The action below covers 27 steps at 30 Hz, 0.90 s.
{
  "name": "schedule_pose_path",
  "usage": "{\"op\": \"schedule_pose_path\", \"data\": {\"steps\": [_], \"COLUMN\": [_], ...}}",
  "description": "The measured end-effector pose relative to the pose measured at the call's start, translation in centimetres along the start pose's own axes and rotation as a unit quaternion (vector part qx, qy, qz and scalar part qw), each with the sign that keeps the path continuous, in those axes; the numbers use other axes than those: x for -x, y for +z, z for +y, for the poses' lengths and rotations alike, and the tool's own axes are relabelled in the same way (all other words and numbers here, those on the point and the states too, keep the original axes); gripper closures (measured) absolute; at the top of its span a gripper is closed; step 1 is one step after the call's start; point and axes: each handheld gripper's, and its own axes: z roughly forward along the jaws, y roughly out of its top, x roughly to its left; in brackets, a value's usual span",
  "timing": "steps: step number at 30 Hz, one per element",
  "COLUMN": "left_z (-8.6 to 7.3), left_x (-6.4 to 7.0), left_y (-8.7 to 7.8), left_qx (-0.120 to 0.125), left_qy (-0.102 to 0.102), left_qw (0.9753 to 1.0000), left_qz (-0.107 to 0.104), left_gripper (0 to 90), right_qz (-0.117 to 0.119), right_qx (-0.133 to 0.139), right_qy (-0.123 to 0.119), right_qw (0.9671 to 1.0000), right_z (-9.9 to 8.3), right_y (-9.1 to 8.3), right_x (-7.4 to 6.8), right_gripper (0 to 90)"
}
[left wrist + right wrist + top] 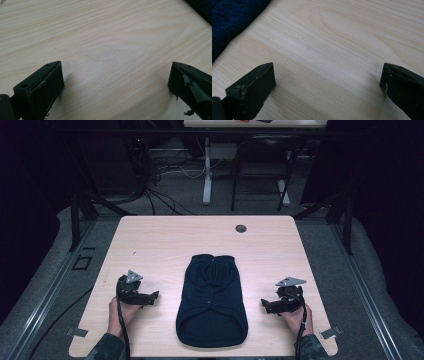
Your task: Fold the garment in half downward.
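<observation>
- A light wooden table (150,245) stands in a dim room, and a dark navy knitted garment (212,301) lies flat near the middle of it, toward the 6 o'clock edge where the person stands.
- The garment looks like a small sleeveless sweater, though in this light I can't be sure; its narrower end points to 12 o'clock and its wider, rounded opening to 6 o'clock.
- The left hand-held gripper (150,296) rests at about 9 o'clock from the garment, close beside it but apart, held in the person's left hand (121,312).
- Its jaws stand wide apart with bare wood between them, gripping nothing.
- The right hand-held gripper (266,304) sits at about 3 o'clock from the garment, also apart from it, held in the right hand (298,316).
- Its jaws are likewise spread wide and hold nothing; the blue knit shows at the 10 o'clock corner of its own view.
- A small round hole (241,228) marks the table near its 12 o'clock edge.
</observation>
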Motion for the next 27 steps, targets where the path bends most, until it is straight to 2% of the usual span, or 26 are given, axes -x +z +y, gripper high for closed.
{"op": "schedule_pose_path", "data": {"steps": [13, 19, 23, 27], "left_z": [-0.01, 0.02, 0.22, 0.49], "left_x": [0.05, 0.1, 0.09, 0.2], "left_y": [0.0, 0.01, 0.0, -0.07], "left_qx": [0.001, 0.0, -0.007, -0.007], "left_qy": [-0.003, -0.006, -0.006, -0.005], "left_qw": [1.0, 1.0, 0.9999, 1.0], "left_qz": [0.003, 0.006, 0.006, -0.001], "left_gripper": [0.0, 0.0, 0.2, 0.6], "right_qz": [-0.001, 0.0, -0.003, 0.006], "right_qx": [0.009, 0.005, -0.008, -0.011], "right_qy": [0.001, 0.002, 0.003, 0.008], "right_qw": [1.0, 1.0, 1.0, 0.9999], "right_z": [-0.07, 0.02, 0.33, 0.74], "right_y": [0.08, 0.07, 0.01, -0.11], "right_x": [-0.03, -0.06, -0.15, -0.31], "right_gripper": [0.3, 0.6, 1.5, 0.0]}}
